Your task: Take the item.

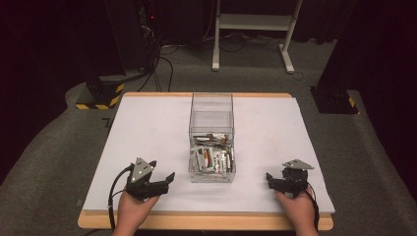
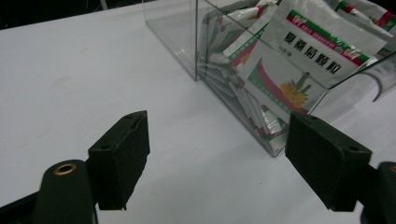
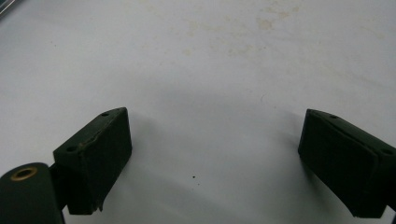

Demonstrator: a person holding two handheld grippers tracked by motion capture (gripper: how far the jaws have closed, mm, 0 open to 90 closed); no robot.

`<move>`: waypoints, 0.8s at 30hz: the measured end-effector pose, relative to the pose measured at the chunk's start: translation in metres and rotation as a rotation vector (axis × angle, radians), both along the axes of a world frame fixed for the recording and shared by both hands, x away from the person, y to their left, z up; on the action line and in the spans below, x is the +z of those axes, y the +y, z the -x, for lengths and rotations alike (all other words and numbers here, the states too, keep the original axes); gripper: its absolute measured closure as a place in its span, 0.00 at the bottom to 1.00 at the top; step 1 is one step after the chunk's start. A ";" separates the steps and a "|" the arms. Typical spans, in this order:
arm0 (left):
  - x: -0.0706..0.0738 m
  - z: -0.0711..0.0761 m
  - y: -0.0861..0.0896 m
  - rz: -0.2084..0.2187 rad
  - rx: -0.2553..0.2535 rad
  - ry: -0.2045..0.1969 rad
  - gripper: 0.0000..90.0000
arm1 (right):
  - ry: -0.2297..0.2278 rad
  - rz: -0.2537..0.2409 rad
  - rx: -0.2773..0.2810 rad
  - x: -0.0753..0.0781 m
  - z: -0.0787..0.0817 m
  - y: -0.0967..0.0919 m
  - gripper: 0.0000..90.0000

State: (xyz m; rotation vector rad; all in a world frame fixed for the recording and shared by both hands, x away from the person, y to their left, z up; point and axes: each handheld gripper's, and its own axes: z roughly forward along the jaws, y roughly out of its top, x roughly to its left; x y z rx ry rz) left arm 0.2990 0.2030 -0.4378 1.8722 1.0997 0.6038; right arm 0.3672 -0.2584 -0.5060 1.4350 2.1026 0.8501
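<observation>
High view: the clear rectangular plastic box (image 1: 212,142) of white printed sachets (image 1: 212,158) stands mid-frame on the white desk (image 1: 147,132), long axis running away, between both empty, spread-fingered grippers; the left gripper (image 1: 169,178) seems nearer than the right gripper (image 1: 269,179).

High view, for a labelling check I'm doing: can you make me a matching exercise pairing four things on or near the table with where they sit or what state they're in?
Things:
1. left hand-held gripper
2. right hand-held gripper
3. clear box
4. sachets

Places or states:
A. piled in the near end of the box
B. open, on the sheet right of the box
C. in the middle of the white sheet, far end bare
D. open, on the sheet left of the box, pointing towards it

Pairs: 1-D, 2-B, 3-C, 4-A
</observation>
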 end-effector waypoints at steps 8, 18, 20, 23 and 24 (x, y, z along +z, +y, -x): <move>0.009 0.001 -0.008 -0.001 -0.028 -0.018 0.25 | 0.000 0.000 0.000 0.000 0.000 0.000 0.10; 0.020 -0.003 -0.025 0.014 -0.060 -0.043 0.26 | 0.000 -0.001 0.000 0.000 0.000 0.000 0.10; 0.023 -0.006 -0.031 0.011 -0.071 -0.052 0.26 | 0.000 0.000 0.000 0.000 0.000 0.000 0.10; 0.025 -0.007 -0.033 0.008 -0.073 -0.058 0.26 | 0.000 0.000 0.000 0.000 0.000 0.000 0.10; 0.027 -0.008 -0.033 0.012 -0.075 -0.061 0.26 | 0.000 0.000 0.000 0.000 0.000 0.000 0.10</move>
